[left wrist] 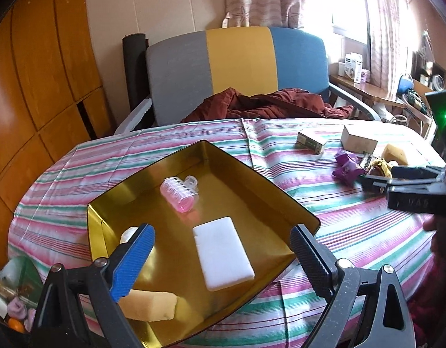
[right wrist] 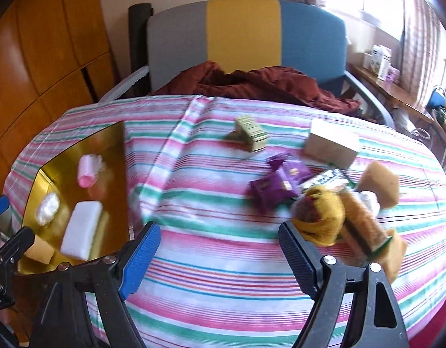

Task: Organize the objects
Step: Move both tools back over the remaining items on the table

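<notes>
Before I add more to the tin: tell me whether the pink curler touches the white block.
Apart. The left wrist view shows bare gold floor between the pink curler and the white block.

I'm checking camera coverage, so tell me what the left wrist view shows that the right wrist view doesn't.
Only the left wrist view shows the right claw over the clutter and the whole yellow sponge in the gold tray. Only the right wrist view shows the stuffed toy clearly, beside its own open claw. Both show the tray, pink hair roller, white block, purple packets, boxes and striped cloth.
</notes>
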The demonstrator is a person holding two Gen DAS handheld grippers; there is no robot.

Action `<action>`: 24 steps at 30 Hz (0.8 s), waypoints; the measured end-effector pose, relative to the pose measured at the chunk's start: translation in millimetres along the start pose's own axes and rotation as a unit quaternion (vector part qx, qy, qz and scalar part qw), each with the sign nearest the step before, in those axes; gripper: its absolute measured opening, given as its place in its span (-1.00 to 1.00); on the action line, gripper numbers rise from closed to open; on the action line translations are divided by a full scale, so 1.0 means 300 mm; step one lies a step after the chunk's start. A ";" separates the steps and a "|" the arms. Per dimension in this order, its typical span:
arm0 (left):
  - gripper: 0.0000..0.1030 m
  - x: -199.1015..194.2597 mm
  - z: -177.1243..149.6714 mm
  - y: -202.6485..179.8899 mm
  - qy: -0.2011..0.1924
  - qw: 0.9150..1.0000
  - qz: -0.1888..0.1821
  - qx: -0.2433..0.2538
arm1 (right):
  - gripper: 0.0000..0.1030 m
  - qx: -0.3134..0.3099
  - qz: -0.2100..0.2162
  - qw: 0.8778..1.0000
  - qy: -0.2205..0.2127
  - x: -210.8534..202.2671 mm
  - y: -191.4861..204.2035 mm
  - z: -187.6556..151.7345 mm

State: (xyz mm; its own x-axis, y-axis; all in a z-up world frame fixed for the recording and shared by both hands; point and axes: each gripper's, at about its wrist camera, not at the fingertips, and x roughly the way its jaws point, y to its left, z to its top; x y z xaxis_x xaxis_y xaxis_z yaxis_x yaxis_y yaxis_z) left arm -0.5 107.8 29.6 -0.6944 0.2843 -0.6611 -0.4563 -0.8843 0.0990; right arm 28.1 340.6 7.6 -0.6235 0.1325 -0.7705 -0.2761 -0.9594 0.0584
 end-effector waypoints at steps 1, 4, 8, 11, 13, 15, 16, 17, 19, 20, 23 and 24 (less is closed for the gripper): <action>0.85 0.000 0.002 -0.006 0.000 1.000 -0.001 0.003 | 0.65 0.005 -0.004 1.000 -0.002 -0.006 -0.021 0.005; 0.85 0.006 0.007 -0.022 0.000 1.000 -0.004 0.009 | 0.65 0.012 -0.017 1.000 -0.008 -0.017 -0.068 0.018; 0.85 0.010 0.014 -0.047 0.001 1.000 -0.008 0.018 | 0.65 0.026 -0.035 0.999 -0.018 -0.043 -0.152 0.038; 0.86 0.019 0.019 -0.067 0.004 1.000 -0.013 0.025 | 0.65 0.037 -0.048 0.998 -0.021 -0.057 -0.217 0.049; 0.86 0.025 0.022 -0.082 0.006 0.999 -0.018 0.030 | 0.65 0.046 -0.062 0.997 -0.025 -0.065 -0.272 0.058; 0.88 0.032 0.028 -0.100 0.008 0.999 -0.027 0.036 | 0.65 0.066 -0.081 0.994 -0.030 -0.071 -0.354 0.065; 0.88 0.034 0.029 -0.107 0.008 0.999 -0.032 0.037 | 0.65 0.075 -0.085 0.993 -0.031 -0.072 -0.381 0.067; 0.88 0.036 0.032 -0.117 0.008 0.998 -0.038 0.041 | 0.65 0.096 -0.093 0.991 -0.032 -0.075 -0.437 0.068; 0.88 0.041 0.042 -0.141 0.007 0.998 -0.047 0.049 | 0.65 0.120 -0.105 0.987 -0.034 -0.078 -0.506 0.062; 0.88 0.046 0.049 -0.158 0.009 0.997 -0.056 0.054 | 0.65 0.140 -0.117 0.983 -0.037 -0.081 -0.556 0.053; 0.88 0.063 0.069 -0.204 0.013 0.995 -0.074 0.064 | 0.65 0.191 -0.118 0.974 -0.039 -0.080 -0.650 0.025; 0.88 0.067 0.074 -0.219 0.013 0.995 -0.076 0.069 | 0.65 0.217 -0.107 0.969 -0.040 -0.078 -0.685 0.009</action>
State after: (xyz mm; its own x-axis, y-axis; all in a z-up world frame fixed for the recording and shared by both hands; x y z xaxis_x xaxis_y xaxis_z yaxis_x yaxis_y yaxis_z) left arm 3.1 180.0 26.3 -0.5977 0.3993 -0.6952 -0.6283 -0.7720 0.0967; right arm 97.5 535.3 15.3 -0.5674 0.3521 -0.7444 -0.6768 -0.7143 0.1780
